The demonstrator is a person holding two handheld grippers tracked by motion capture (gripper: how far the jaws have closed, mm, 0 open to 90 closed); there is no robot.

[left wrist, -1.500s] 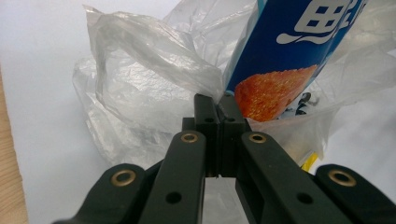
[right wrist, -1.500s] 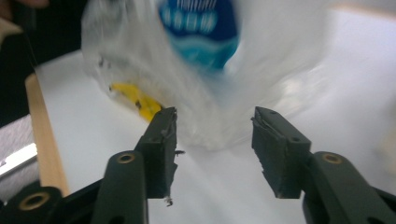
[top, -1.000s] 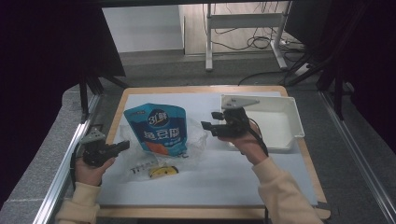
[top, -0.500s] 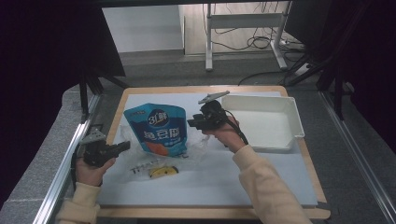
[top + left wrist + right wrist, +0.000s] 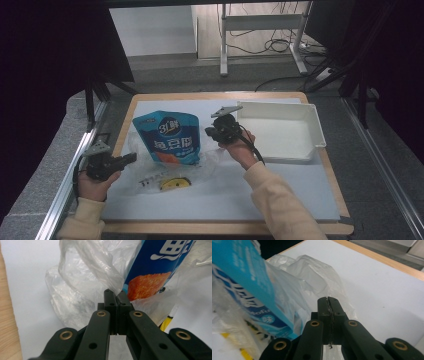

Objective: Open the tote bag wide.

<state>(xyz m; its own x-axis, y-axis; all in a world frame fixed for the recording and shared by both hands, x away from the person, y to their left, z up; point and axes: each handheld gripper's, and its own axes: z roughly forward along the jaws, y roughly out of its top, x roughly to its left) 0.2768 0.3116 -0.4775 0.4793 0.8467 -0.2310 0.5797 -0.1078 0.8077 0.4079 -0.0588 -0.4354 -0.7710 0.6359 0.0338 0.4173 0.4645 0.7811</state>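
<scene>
Seen from the high view, a blue pouch (image 5: 169, 137) stands inside a clear plastic bag (image 5: 150, 165) on the white worktop (image 5: 225, 195), with a white tray (image 5: 280, 131) to its right. The left claw (image 5: 131, 158) sits at the bag's left edge, and the right claw (image 5: 209, 133) sits at the bag's upper right, just beside the pouch. Next, in the left gripper view, the left claw (image 5: 115, 295) is pressed together, its tips nipping a fold of the plastic bag (image 5: 82, 282) below the pouch (image 5: 155, 265). Lastly, in the right gripper view, the right claw (image 5: 328, 300) has just been closing and its jaws now meet, pinching the thin plastic bag (image 5: 317, 280) right of the pouch (image 5: 242, 277).
</scene>
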